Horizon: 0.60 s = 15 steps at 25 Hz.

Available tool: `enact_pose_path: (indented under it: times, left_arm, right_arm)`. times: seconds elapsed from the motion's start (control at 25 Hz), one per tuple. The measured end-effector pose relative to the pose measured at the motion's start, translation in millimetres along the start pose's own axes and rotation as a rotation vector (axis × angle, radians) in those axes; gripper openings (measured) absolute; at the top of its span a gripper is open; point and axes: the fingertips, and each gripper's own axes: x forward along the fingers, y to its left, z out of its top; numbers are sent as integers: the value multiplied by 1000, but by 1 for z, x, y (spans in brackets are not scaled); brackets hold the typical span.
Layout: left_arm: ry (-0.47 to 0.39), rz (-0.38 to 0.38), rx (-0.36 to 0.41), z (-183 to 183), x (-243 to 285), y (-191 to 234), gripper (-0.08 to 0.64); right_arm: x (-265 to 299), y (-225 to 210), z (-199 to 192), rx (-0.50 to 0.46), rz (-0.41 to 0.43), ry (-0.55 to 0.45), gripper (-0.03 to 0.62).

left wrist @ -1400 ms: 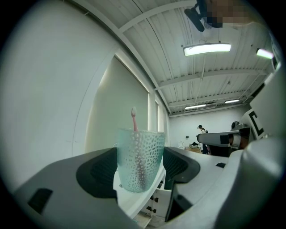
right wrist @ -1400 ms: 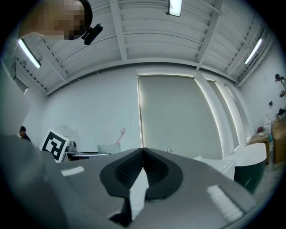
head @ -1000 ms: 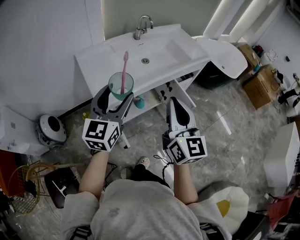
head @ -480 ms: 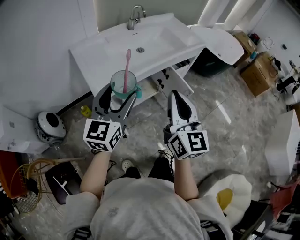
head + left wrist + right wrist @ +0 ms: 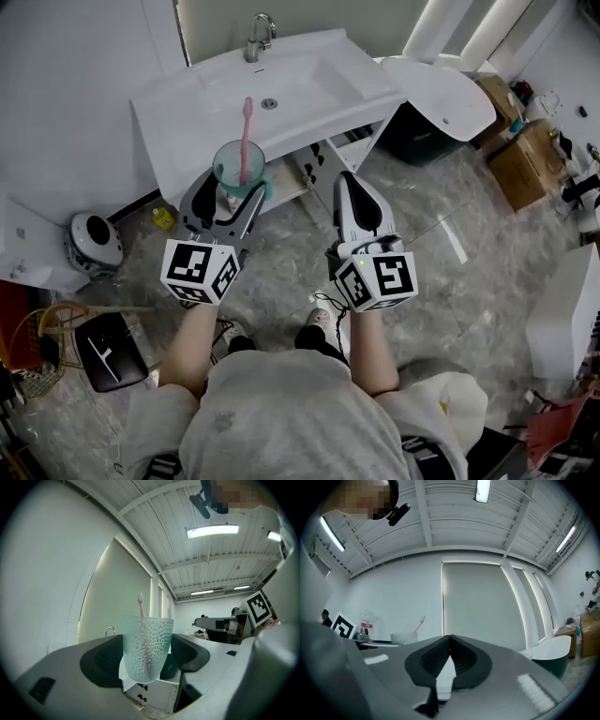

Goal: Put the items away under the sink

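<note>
Bathroom sink [image 5: 323, 98] ahead: left gripper [image 5: 232, 192] pinches a cup [image 5: 238, 161] holding a toothbrush [image 5: 247, 127]; right gripper [image 5: 346, 180] is pressed together, empty. Nothing looks stowed in the cabinet [image 5: 323, 167] yet.

Grey marbled tile floor [image 5: 450, 281]. The white sink unit [image 5: 187, 103] stands on it against the rear wall. A faucet [image 5: 255, 36] sits at the basin's rear edge, and the drain [image 5: 269, 104] is near its centre.

Left of the unit, close to the wall, are a round white appliance [image 5: 94, 244] and a small yellow item [image 5: 164, 217]. Toward the floor's front left are a black stool [image 5: 111, 339] and a wicker basket [image 5: 42, 333]. Cardboard boxes [image 5: 525, 159] stand at the right side.
</note>
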Motion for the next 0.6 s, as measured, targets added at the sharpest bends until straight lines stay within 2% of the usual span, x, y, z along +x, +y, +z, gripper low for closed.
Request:
enact_pose_path:
  times: [0.32, 0.6]
  left_arm:
    - [-34, 123, -5, -1, 49, -52, 324]
    - [-25, 200, 0, -20, 74, -81, 324]
  right_arm:
    - [-4, -85, 15, 0, 99, 6, 9]
    - [-4, -133, 3, 25, 161, 31, 9]
